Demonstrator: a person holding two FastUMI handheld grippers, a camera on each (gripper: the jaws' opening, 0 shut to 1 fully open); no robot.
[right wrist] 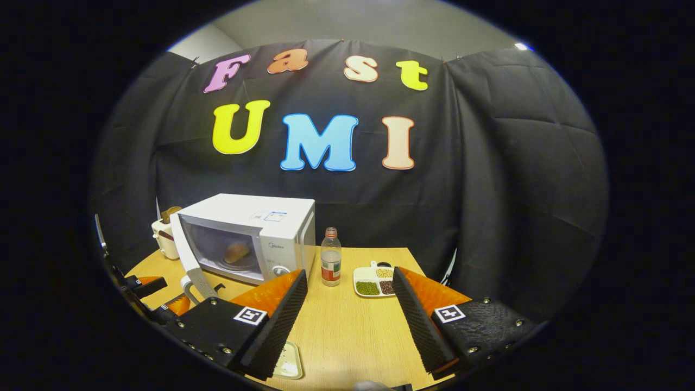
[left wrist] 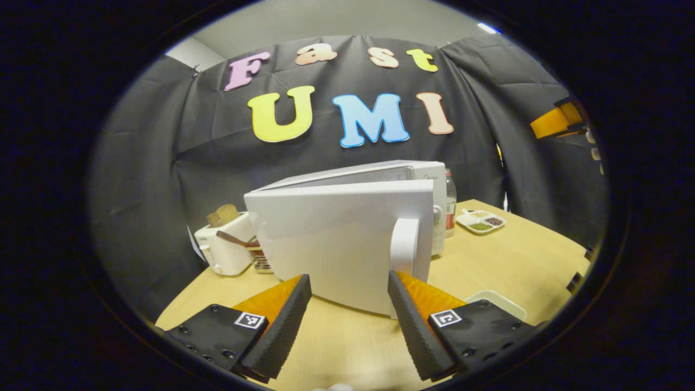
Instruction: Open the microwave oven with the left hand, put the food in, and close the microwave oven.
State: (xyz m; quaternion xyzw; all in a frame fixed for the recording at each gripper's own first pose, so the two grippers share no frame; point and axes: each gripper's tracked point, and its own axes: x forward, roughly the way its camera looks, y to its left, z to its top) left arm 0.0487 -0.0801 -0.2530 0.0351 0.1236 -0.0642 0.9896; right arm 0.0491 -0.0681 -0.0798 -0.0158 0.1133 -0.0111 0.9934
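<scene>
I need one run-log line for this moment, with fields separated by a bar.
step: closing door | microwave door: ajar | food: inside microwave | left tongs: open, before handle | right tongs: open, empty

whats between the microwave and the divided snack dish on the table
A clear bottle with a red label stands between the microwave and the divided dish, close to the microwave's right side. The right gripper view shows it best.

Toward the tabletop's (right wrist: 347, 331) far edge we see a bottle (right wrist: 330, 264) beside a divided dish (right wrist: 374, 281) of beans, a toaster (left wrist: 225, 245) holding bread at the far left corner, and a pale tray (right wrist: 288, 361) at the near edge.
</scene>
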